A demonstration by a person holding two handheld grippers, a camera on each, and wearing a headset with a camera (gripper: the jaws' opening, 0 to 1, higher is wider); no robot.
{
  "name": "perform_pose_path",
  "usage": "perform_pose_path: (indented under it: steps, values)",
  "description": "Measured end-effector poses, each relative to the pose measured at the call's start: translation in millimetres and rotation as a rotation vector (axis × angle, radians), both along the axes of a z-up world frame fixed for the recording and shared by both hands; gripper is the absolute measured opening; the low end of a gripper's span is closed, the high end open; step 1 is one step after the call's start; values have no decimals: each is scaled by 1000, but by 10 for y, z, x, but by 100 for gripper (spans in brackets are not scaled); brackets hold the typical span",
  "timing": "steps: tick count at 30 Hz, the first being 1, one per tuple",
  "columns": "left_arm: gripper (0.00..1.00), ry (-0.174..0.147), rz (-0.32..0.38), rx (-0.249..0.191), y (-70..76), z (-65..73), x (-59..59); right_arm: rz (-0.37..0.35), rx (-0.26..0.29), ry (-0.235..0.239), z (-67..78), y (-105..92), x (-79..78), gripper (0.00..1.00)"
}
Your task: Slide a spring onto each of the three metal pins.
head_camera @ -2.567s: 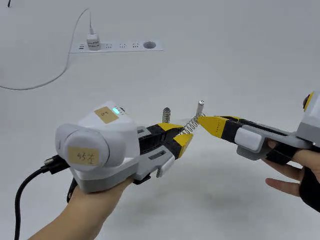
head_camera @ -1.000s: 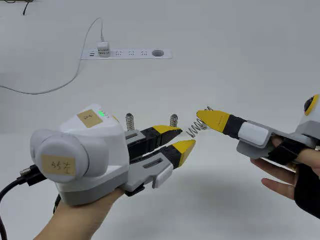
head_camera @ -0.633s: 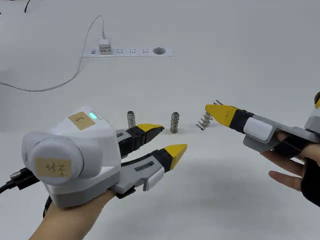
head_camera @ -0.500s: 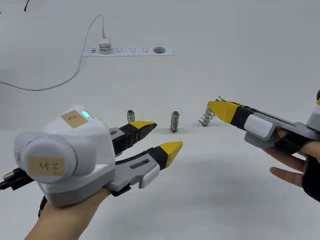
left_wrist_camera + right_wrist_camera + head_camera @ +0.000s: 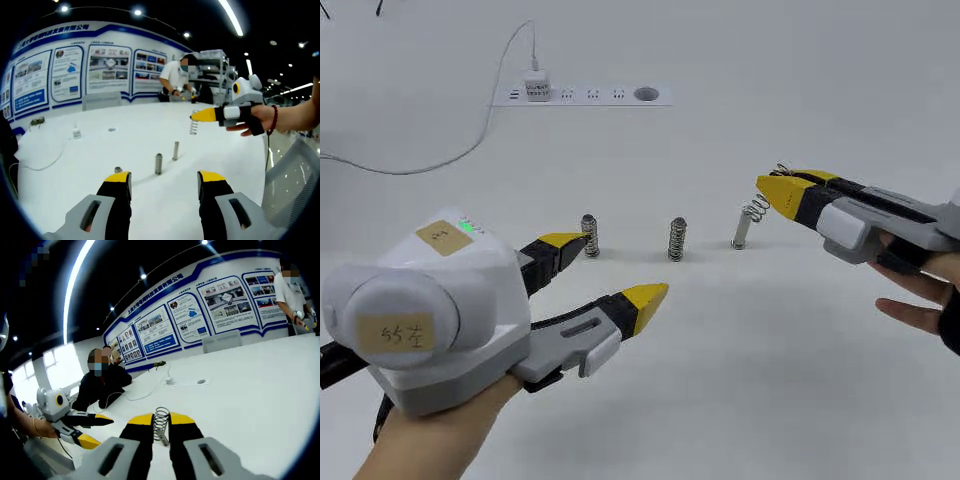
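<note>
Three metal pins stand in a row on the white table. A spring sits on the left pin (image 5: 588, 235) and another on the middle pin (image 5: 677, 238). The right pin (image 5: 741, 230) is bare. My right gripper (image 5: 772, 188) is shut on a loose spring (image 5: 757, 208), which hangs tilted just above and to the right of the bare pin's top. That same spring (image 5: 161, 424) stands pinched between the yellow tips. My left gripper (image 5: 610, 268) is open with nothing in it, its tips in front of the left pin. The bare pin (image 5: 175, 150) stands below the held spring (image 5: 194, 126).
A white power strip (image 5: 582, 95) with a plug and a trailing cable (image 5: 440, 155) lies at the back of the table. Bare white tabletop (image 5: 750, 380) lies in front of the pins. People sit and stand in the background.
My left gripper has drawn back to the left, away from the pins, and its jaws have spread. The right gripper has carried the spring to the right, over the bare pin.
</note>
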State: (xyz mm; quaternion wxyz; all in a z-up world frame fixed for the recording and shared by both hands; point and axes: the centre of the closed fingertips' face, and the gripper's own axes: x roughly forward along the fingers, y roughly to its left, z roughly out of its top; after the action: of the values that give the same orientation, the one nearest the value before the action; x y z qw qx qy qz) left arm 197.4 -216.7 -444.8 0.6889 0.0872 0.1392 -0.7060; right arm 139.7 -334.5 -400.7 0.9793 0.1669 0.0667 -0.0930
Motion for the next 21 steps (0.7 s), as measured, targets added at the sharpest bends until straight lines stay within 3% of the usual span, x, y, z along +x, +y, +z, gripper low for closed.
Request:
perform_pose_path:
  steps: [8,21]
  values:
    - [62,-21,35,28,62,-60,75,-34,-54,28,-68,-160,50,12]
    - [75,-24,43,55,86,-173,125,-37,-163,93,-258,-357,157,12]
